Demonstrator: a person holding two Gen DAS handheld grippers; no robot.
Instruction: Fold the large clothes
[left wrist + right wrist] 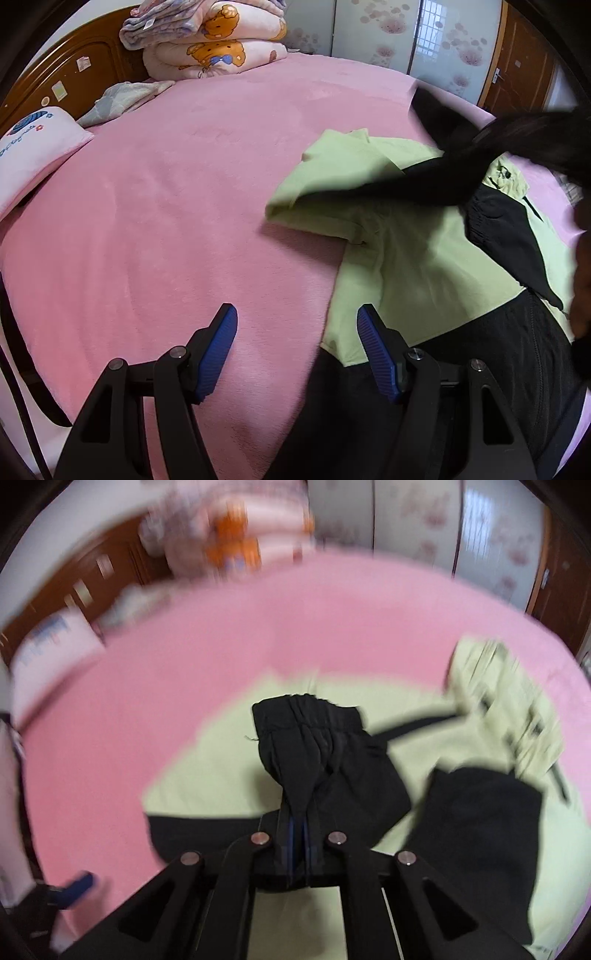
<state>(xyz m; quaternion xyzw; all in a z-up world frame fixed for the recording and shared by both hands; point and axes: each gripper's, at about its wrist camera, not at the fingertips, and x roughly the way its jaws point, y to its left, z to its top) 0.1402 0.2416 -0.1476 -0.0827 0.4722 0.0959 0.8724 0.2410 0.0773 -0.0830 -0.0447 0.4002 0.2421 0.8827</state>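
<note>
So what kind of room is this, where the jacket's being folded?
Most likely a bedroom: a bed under a pink blanket, a wooden headboard with a pillow beside it, and folded quilts stacked at the head.

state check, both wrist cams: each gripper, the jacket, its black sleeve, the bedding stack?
left gripper: open, empty, over the pink bed cover.
right gripper: shut on black sleeve cuff, lifted.
green-and-black jacket: spread on the bed, partly folded, rumpled.
folded quilts: stacked by the headboard.
pillow: flat at the bed's edge.
</note>
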